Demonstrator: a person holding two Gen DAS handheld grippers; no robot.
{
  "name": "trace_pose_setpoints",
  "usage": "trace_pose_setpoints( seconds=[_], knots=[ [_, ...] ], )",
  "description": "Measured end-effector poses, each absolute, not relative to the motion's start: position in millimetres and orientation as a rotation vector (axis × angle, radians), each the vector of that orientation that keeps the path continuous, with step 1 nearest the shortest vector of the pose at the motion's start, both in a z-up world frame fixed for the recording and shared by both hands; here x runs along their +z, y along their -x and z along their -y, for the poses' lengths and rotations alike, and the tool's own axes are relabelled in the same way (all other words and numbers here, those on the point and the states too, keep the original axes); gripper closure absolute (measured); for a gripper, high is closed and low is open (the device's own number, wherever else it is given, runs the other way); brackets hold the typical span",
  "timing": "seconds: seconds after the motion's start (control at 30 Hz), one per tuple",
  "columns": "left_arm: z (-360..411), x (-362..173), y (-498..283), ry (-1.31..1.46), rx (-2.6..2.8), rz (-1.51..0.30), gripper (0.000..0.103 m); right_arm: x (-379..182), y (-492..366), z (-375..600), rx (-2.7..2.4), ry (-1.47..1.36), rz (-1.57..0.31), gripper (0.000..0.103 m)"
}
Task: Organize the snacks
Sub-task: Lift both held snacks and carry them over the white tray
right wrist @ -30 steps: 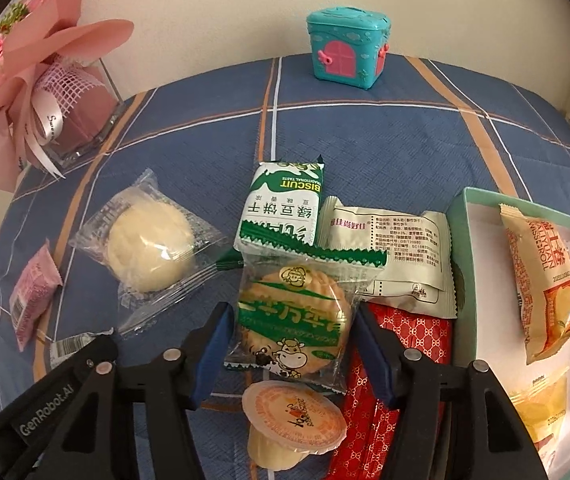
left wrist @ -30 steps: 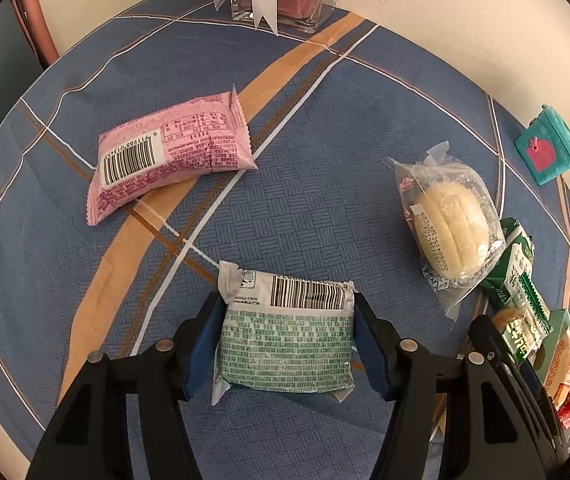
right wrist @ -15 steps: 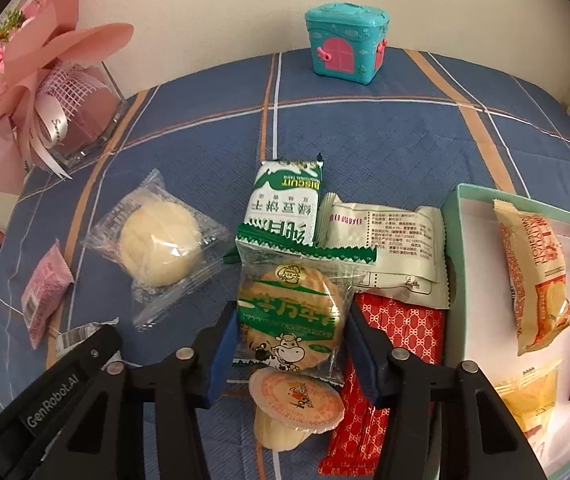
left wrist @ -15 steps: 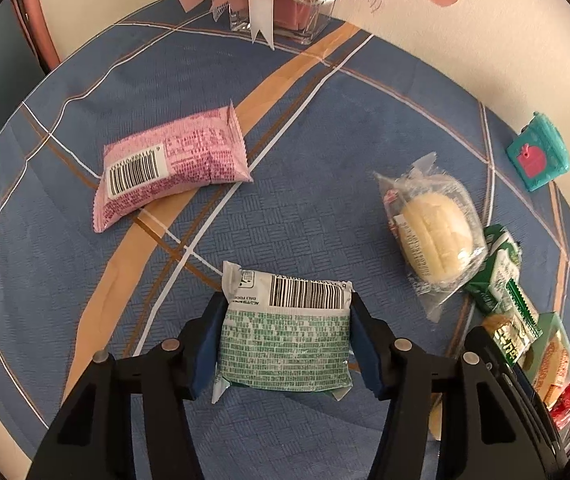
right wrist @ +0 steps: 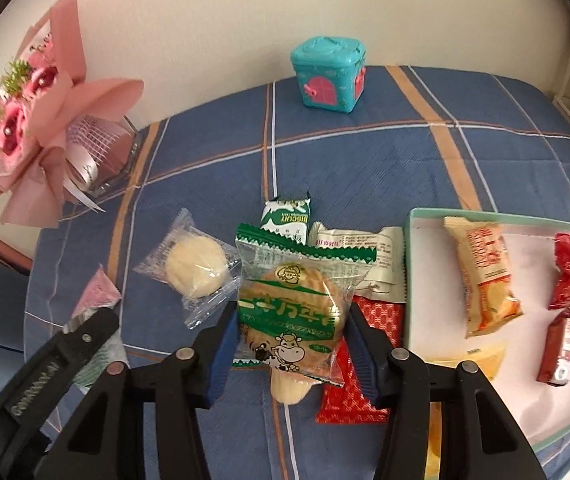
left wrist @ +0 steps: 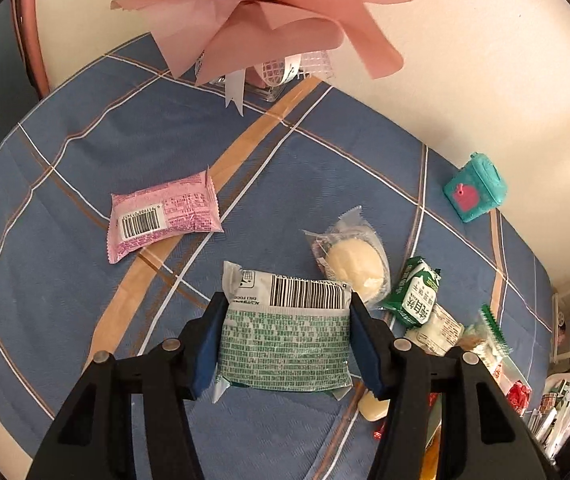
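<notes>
Left wrist view: left gripper (left wrist: 287, 340) clamps 1 green-and-white barcoded packet (left wrist: 285, 340), lifted above the blue plaid tablecloth (left wrist: 85, 160); 1 pink packet (left wrist: 163, 216) lies behind. Right gripper (right wrist: 291, 336) clamps 1 cow-printed biscuit pack (right wrist: 291, 320) left of the tray (right wrist: 409, 264) holding 4 snacks. 1 green pack (right wrist: 286, 220) reads "BISCUIT".

We found a table (right wrist: 485, 128) covered in blue plaid cloth. Around the wrapped bun (right wrist: 197, 270) lay a pink packet (left wrist: 165, 216), a green biscuit pack (right wrist: 287, 220), a red sachet (right wrist: 349, 392), and beyond them a teal-rimmed tray (right wrist: 409, 280).
</notes>
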State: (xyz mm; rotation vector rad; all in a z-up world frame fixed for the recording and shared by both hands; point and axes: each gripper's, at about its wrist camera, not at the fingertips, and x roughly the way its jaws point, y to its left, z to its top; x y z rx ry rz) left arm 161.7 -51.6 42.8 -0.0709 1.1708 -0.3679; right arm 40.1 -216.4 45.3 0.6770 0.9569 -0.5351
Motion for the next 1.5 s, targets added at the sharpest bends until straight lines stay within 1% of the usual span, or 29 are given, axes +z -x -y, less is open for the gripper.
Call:
trace_pose_setpoints(
  seconds=[0.13,0.4,0.63,0.93,1.23,1.5],
  knots=[
    [56,50,-154,0.078,-0.385,-1.160,0.043,61,-29,221,-0.527,-0.684,-0.926,0.048],
    [68,66,-140,0.083,-0.421,-1.126,0.043,70,-5,242,-0.547,-0.693,-0.917,0.048],
    [91,68,-121,0.061,-0.466,-1.134,0.043,69,18,267,-0.590,-0.649,-0.944,0.048],
    [144,67,-83,-0.011,-0.574,-1.137,0.043,58,62,315,-0.648,-0.708,-0.945,0.048],
    [201,49,-51,-0.094,-0.688,-1.175,0.043,49,114,367,-0.744,-0.780,-0.924,0.048],
    [233,35,-38,-0.163,-0.708,-1.146,0.043,41,136,387,-0.774,-0.840,-0.918,0.048]
  ],
)
